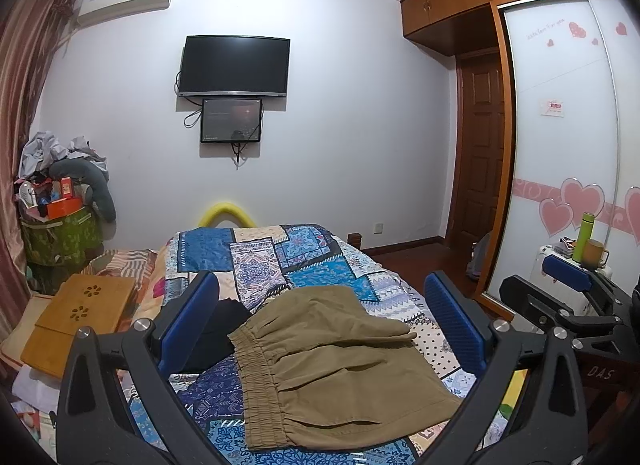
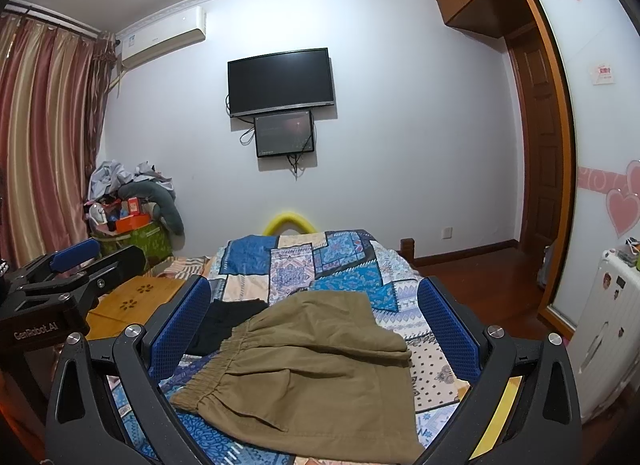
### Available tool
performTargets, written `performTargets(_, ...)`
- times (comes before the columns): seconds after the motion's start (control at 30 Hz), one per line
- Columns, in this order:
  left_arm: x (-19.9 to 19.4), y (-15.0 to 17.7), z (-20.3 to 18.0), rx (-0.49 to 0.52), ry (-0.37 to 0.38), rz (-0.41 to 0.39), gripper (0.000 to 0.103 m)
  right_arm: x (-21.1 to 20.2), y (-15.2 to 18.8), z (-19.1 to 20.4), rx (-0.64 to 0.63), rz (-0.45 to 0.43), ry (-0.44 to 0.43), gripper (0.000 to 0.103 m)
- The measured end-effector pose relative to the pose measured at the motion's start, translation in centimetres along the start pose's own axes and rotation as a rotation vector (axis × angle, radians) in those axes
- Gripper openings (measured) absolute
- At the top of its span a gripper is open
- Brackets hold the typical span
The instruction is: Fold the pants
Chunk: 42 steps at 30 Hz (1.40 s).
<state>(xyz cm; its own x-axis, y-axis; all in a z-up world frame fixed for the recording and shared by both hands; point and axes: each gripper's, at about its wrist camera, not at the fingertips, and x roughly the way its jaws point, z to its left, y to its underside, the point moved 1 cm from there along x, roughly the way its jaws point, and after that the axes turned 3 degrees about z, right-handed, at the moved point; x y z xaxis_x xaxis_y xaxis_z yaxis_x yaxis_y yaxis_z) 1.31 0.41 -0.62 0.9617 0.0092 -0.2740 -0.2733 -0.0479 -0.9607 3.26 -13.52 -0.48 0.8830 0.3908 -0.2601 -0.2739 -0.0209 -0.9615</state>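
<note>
Khaki pants (image 1: pixel 340 361) lie folded on the patchwork bedspread (image 1: pixel 280 257), elastic waistband toward the left. They also show in the right wrist view (image 2: pixel 316 373). My left gripper (image 1: pixel 320 317) is open and empty, held above the pants, its blue fingers apart on either side. My right gripper (image 2: pixel 316 321) is likewise open and empty above the pants. The right gripper also shows at the right edge of the left wrist view (image 1: pixel 572 289). A black garment (image 1: pixel 218 329) lies beside the waistband.
A wooden lap tray (image 1: pixel 84 313) sits on the bed's left side. A cluttered green bin (image 1: pixel 60 225) stands by the curtain. A wardrobe with heart decals (image 1: pixel 568 145) and a white suitcase (image 2: pixel 604 325) are at the right. A TV (image 1: pixel 234 65) hangs on the far wall.
</note>
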Motion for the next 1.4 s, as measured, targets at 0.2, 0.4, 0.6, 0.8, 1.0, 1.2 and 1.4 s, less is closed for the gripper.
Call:
performTargets(0.2, 0.0, 0.1, 0.2, -0.006, -0.004, -0.001, 0.103, 0.1, 0.1, 0.3, 0.001, 0.007, -0.004, 0.103)
performTargets(0.4, 0.0, 0.1, 0.4, -0.007, -0.008, -0.003, 0.103, 0.1, 0.0, 0.2, 0.002, 0.010, -0.006, 0.103)
performTargets(0.6, 0.0, 0.2, 0.4, -0.014, -0.008, 0.002, 0.103, 0.2, 0.0, 0.2, 0.008, 0.015, -0.006, 0.103)
performTargets(0.8, 0.7, 0.3, 0.5, -0.019, -0.015, 0.019, 0.103, 1.0, 0.1, -0.2, 0.015, 0.033, -0.005, 0.103)
performTargets(1.0, 2.5, 0.9, 0.9, -0.025, -0.021, 0.057, 0.103, 2.5, 0.7, -0.8, 0.028, 0.075, 0.005, 0.103)
performTargets(1.2, 7.0, 2.1, 2.4, -0.047, -0.038, 0.169, 0.103, 5.2, 1.8, -2.2, 0.044, 0.145, 0.039, 0.103)
performTargets(1.4, 13.0, 3.8, 4.8, -0.062, -0.078, 0.300, 0.103, 8.5, 2.9, -4.3, 0.053, 0.237, 0.069, 0.103)
